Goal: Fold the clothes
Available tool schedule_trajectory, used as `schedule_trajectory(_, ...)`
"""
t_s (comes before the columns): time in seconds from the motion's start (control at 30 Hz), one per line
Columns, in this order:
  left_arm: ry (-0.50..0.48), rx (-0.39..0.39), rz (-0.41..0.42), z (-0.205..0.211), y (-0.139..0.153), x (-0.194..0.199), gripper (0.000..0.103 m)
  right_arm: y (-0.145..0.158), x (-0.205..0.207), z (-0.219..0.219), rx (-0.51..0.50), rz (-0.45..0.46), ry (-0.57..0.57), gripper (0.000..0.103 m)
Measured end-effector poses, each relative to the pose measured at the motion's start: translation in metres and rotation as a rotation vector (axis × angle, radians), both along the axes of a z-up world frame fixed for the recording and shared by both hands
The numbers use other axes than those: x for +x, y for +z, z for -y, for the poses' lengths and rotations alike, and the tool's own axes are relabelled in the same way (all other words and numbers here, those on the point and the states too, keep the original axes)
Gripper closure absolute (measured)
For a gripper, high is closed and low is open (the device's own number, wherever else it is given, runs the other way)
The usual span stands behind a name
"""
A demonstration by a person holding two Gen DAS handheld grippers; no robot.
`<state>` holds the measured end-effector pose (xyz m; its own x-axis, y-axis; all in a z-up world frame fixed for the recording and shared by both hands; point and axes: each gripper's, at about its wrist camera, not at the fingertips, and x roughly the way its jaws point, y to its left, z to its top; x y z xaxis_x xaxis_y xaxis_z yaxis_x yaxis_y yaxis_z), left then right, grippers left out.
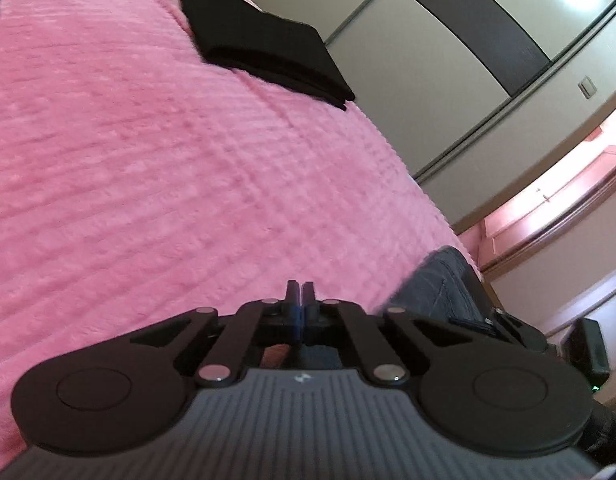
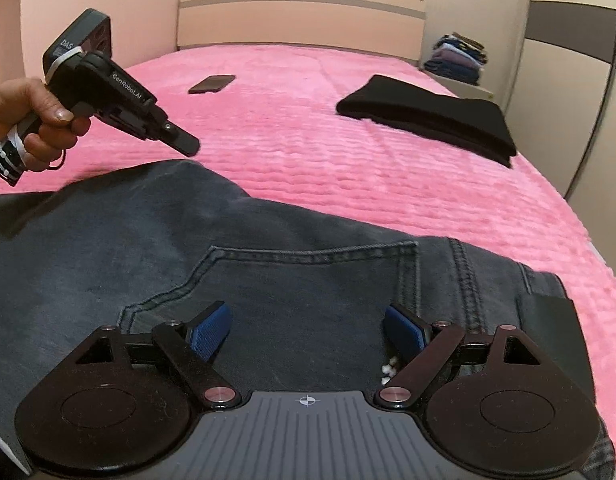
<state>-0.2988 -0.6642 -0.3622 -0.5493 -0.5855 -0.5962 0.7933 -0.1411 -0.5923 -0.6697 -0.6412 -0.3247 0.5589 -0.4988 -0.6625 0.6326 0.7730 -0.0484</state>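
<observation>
Dark grey jeans (image 2: 156, 240) lie spread on the pink bedspread (image 2: 308, 152), back pocket up. My right gripper (image 2: 308, 326) is open just above the pocket, its blue pads (image 2: 210, 330) wide apart, holding nothing. My left gripper (image 1: 300, 290) is shut and empty, held in the air over the bedspread (image 1: 148, 152); it also shows in the right wrist view (image 2: 184, 144), above the jeans' far edge. A corner of the jeans (image 1: 435, 284) shows at the lower right of the left wrist view. A folded black garment (image 2: 427, 116) lies at the far right of the bed, also in the left wrist view (image 1: 264, 44).
A dark phone (image 2: 212, 83) lies on the bed near the headboard (image 2: 300, 20). A stack of folded clothes (image 2: 457, 58) sits on a nightstand beside the bed. Wardrobe doors (image 1: 447, 52) stand along the bed's right side.
</observation>
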Motion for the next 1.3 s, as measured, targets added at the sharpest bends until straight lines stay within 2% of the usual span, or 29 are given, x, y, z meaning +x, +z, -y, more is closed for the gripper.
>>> schedule_trajectory(0.1,0.048,-0.021,-0.005,-0.007,0.010,0.015,0.103,0.005,-0.011,-0.001,0.010,0.014,-0.028,0.018)
schedule_trajectory(0.17,0.066,-0.040,-0.003,-0.014,0.018,0.022,0.103,0.008,-0.024,0.002,0.028,0.016,-0.100,0.018)
schedule_trajectory(0.27,0.041,-0.072,0.037,-0.039,0.032,0.020,0.103,0.007,-0.058,0.015,0.088,0.039,-0.256,0.018)
schedule_trajectory(0.37,0.016,-0.089,0.097,-0.076,0.041,0.014,0.099,0.009,-0.082,0.015,0.116,0.078,-0.275,0.022)
schedule_trajectory(0.43,0.022,-0.092,0.153,-0.105,0.042,0.008,0.097,0.013,-0.091,0.009,0.110,0.078,-0.285,0.022)
schedule_trajectory(0.57,0.080,-0.071,0.301,-0.177,0.039,0.000,0.088,0.024,-0.101,-0.010,0.076,0.089,-0.315,0.022)
schedule_trajectory(0.7,0.167,-0.039,0.456,-0.258,0.035,-0.001,0.083,0.025,-0.100,-0.036,0.024,0.015,-0.320,0.021)
schedule_trajectory(0.73,0.199,-0.030,0.486,-0.280,0.035,0.002,0.083,0.029,-0.100,-0.044,0.021,0.029,-0.327,0.021)
schedule_trajectory(0.8,0.264,-0.011,0.546,-0.322,0.036,0.008,0.080,0.035,-0.099,-0.060,0.034,0.090,-0.330,0.013)
schedule_trajectory(0.9,0.379,0.012,0.586,-0.384,0.035,0.023,0.076,0.038,-0.080,-0.093,0.042,0.139,-0.260,0.012)
schedule_trajectory(1.0,0.535,0.048,0.589,-0.447,0.027,0.044,0.075,0.039,-0.047,-0.126,0.055,0.171,-0.144,0.012)
schedule_trajectory(1.13,0.733,0.077,0.501,-0.516,0.016,0.071,0.075,0.039,0.015,-0.167,0.078,0.157,0.052,0.012)
schedule_trajectory(1.3,0.894,0.073,0.485,-0.565,0.019,0.101,0.066,0.042,0.089,-0.209,0.023,0.107,0.304,0.012)
